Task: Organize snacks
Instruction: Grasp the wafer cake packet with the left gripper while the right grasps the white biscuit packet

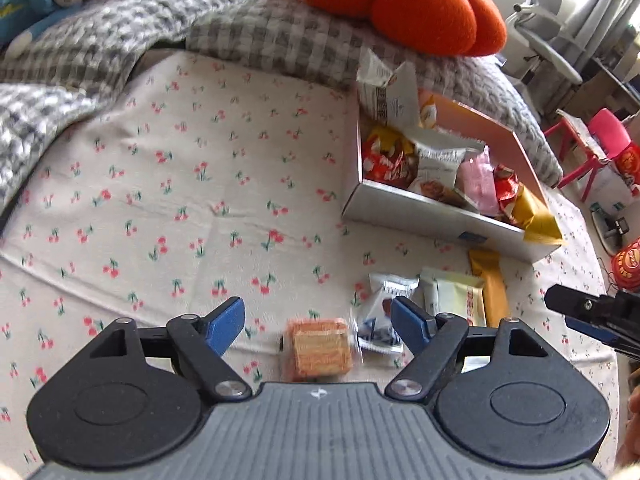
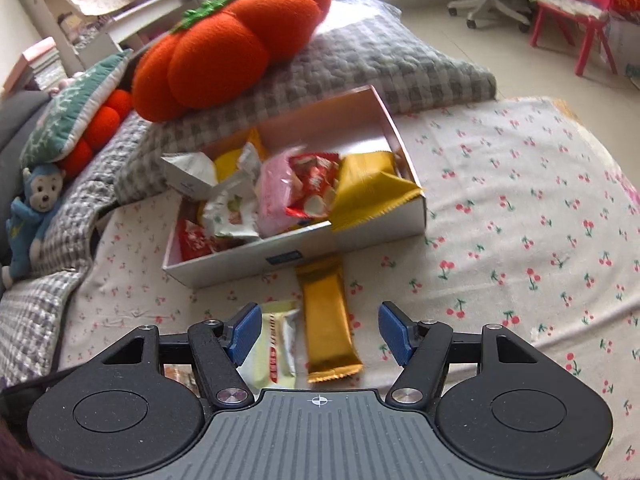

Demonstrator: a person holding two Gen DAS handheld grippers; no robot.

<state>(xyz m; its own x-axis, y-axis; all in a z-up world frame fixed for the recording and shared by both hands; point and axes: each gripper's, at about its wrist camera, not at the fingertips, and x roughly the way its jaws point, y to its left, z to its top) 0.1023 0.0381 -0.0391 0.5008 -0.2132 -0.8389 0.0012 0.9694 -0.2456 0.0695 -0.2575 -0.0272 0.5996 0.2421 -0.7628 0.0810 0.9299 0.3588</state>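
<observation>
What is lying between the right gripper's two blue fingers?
In the right wrist view, a long gold snack bar lies on the cherry-print sheet between the open fingers, with a pale green wrapped snack beside the left one.

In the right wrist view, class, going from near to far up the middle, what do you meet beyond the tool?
Gold snack bar on the cherry-print sheet → white box full of snacks → grey checked pillow → orange pumpkin cushion.

gold bar (image 2: 328, 328), snack box (image 2: 360, 222), spread hand-held gripper (image 2: 318, 330)
</observation>
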